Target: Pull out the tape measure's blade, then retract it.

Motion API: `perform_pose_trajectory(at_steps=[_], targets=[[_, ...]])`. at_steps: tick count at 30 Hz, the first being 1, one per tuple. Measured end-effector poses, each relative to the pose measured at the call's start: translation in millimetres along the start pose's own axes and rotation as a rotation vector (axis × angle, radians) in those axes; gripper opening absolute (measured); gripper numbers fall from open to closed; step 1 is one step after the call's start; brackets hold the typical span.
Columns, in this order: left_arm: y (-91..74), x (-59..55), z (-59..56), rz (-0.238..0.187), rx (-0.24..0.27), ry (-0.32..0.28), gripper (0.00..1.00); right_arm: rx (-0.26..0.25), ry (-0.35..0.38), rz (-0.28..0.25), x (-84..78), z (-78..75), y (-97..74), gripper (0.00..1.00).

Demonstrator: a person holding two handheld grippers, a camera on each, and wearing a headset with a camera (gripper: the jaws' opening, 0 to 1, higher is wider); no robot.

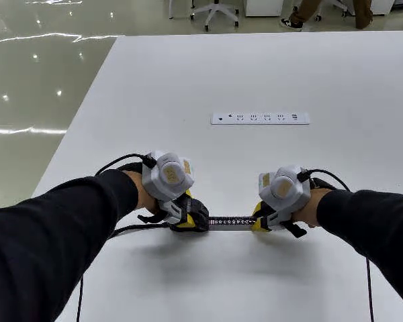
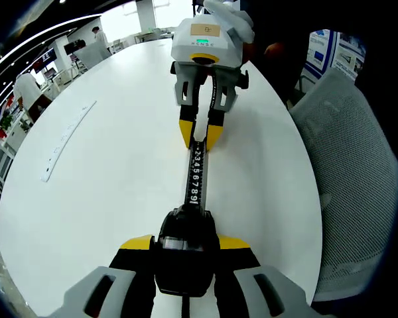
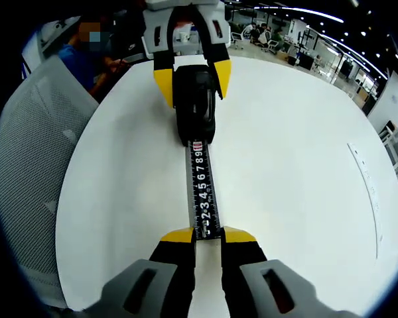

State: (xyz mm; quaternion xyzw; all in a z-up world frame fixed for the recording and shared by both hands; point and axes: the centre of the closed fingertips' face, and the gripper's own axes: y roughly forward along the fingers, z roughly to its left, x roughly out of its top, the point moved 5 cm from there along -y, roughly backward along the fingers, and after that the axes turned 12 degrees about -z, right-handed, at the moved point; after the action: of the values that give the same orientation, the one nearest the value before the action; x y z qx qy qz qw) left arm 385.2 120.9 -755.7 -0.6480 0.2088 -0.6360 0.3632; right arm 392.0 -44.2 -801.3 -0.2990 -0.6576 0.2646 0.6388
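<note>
The tape measure lies low on the white table, near its front edge, stretched between the two grippers. Its black case is clamped by the left gripper, whose jaws are closed against the two broad sides. The end of the blade is pinched by the right gripper, its jaws drawn almost together with only the thin strip between them. A short run of blade is drawn out, and numerals up to 9 can be read on it. Whether the blade rests on the table or is held just above it cannot be told. A power strip lies well apart, farther back on the table.

The case is judged to be rigid, compact and fairly dense, with smooth sides. A firm hold across the broad faces, as shown, is well suited, provided the blade's slot is left free.

The blade is judged to be thin, springy metal. It is probably stiff enough over this short length, but likely to buckle if drawn far without support. Its printed face is probably slick, so a flat pinch may slip, and the tip is the surest place to be held.

A steady spring pull toward the case is to be expected. If the blade is simply let go it may snap back, so the retraction is better guided by hand than left to the spring.
</note>
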Motion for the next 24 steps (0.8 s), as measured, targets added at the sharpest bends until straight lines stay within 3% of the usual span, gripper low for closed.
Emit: perform_pose_trajectory(at_steps=[15,24], targets=[[0.3,-0.2,0.1,-0.004,0.002,-0.005,0.30,-0.010,0.023,-0.007,-7.9,-2.8,-12.2,0.09],[0.0,-0.2,-0.3,-0.005,0.003,-0.009,0.30,-0.020,0.029,-0.003,-21.9,-3.9,-24.8,0.09]])
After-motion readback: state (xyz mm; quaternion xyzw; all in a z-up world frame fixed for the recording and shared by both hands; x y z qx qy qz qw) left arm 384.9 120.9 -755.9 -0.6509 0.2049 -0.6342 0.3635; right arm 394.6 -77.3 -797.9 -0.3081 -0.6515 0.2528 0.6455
